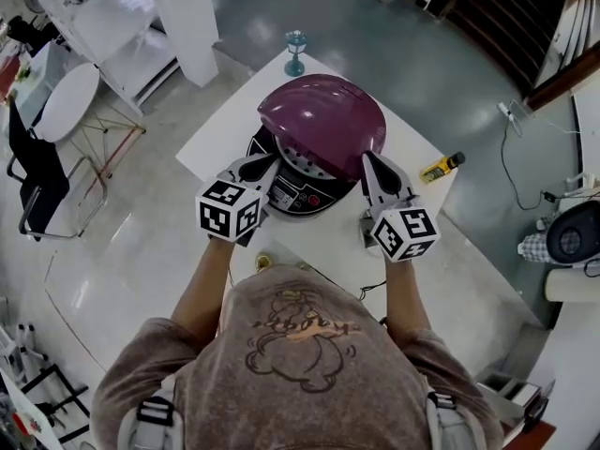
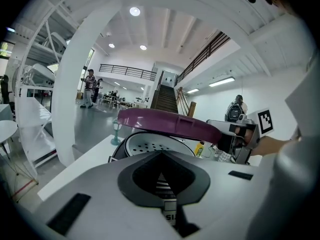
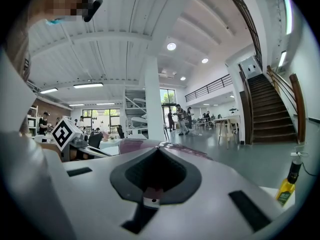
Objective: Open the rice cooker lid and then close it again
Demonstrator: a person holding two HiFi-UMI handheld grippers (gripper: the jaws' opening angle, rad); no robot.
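Note:
The rice cooker [image 1: 298, 198] stands on a white table [image 1: 217, 131]. Its purple lid [image 1: 323, 120] is tilted up at the front, so the white perforated inner plate [image 2: 150, 144] shows beneath the lid [image 2: 165, 121]. My left gripper [image 1: 265, 164] is shut, with its tips by the cooker's front left, below the lid's edge. My right gripper [image 1: 367, 160] is also shut, with its tips against the lid's right front rim. Nothing is between either pair of jaws. In the right gripper view the lid [image 3: 135, 145] lies just beyond the jaw tips.
A yellow bottle [image 1: 441, 167] lies near the table's right edge, and a small teal goblet [image 1: 295, 52] stands at its far corner. A dark cable [image 1: 361, 289] runs over the near part of the table. A white pillar [image 1: 183, 12] and a round table with chairs [image 1: 66, 101] are off to the left.

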